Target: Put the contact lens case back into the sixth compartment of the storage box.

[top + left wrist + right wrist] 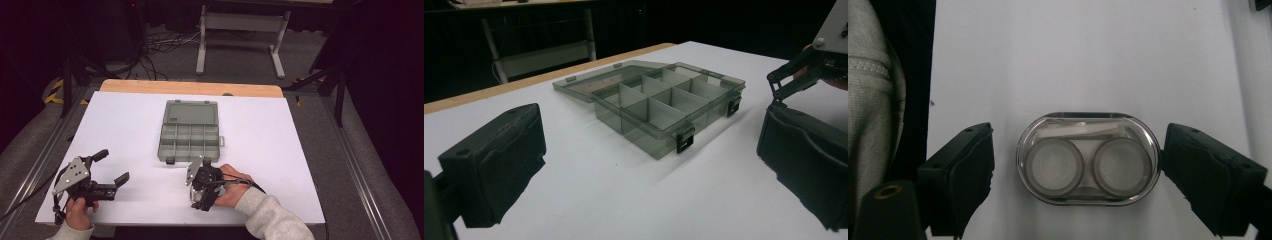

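Here a small clear oval case [1088, 158], with two round wells inside, lies flat on the white tabletop [1088, 55], between the jaws of the right gripper [1077, 170], which stand apart on either side without touching it. The step in hand looks like the approach to a grasp; next the jaws would need to close squarely on the case's rounded ends. Farther up the tabletop, the grey compartment box [190, 136] sits with its lid laid open and its cells seemingly empty, probably the destination. The left gripper [111, 167] hovers beside it, jaws wide apart, holding nothing.
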Action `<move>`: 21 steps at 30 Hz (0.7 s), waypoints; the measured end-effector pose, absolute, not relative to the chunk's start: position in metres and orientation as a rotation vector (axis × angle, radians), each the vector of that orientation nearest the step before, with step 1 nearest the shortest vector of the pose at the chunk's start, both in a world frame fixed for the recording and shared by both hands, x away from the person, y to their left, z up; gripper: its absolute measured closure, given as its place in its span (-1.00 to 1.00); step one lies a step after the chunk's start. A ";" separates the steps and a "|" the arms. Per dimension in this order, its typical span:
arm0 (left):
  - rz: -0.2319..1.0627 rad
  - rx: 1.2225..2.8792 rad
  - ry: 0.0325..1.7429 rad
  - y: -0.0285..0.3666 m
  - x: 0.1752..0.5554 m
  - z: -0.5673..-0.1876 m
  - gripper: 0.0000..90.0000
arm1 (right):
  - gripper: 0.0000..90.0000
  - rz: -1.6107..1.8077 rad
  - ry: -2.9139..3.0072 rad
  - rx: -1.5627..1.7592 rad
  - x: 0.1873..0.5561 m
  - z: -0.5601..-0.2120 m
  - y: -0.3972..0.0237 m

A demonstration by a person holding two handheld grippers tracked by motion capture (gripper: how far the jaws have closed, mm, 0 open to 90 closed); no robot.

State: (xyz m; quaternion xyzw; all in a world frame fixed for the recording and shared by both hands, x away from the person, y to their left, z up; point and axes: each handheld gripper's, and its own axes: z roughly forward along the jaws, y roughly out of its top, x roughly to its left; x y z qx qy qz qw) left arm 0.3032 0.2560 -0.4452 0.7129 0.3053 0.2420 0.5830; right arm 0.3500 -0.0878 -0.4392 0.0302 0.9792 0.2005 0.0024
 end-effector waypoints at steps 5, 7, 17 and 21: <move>0.568 1.665 0.712 0.256 0.303 -0.445 -0.99 | -0.62 0.593 3.067 0.083 0.350 -0.441 -0.087; 0.568 1.662 0.713 0.256 0.303 -0.445 -0.99 | -0.56 0.572 3.069 0.085 0.350 -0.442 -0.087; 0.571 1.665 0.709 0.256 0.303 -0.445 -0.99 | -0.42 0.537 3.049 0.050 0.349 -0.443 -0.086; 0.571 1.665 0.709 0.257 0.303 -0.445 -0.99 | -0.42 0.538 3.048 0.044 0.349 -0.443 -0.086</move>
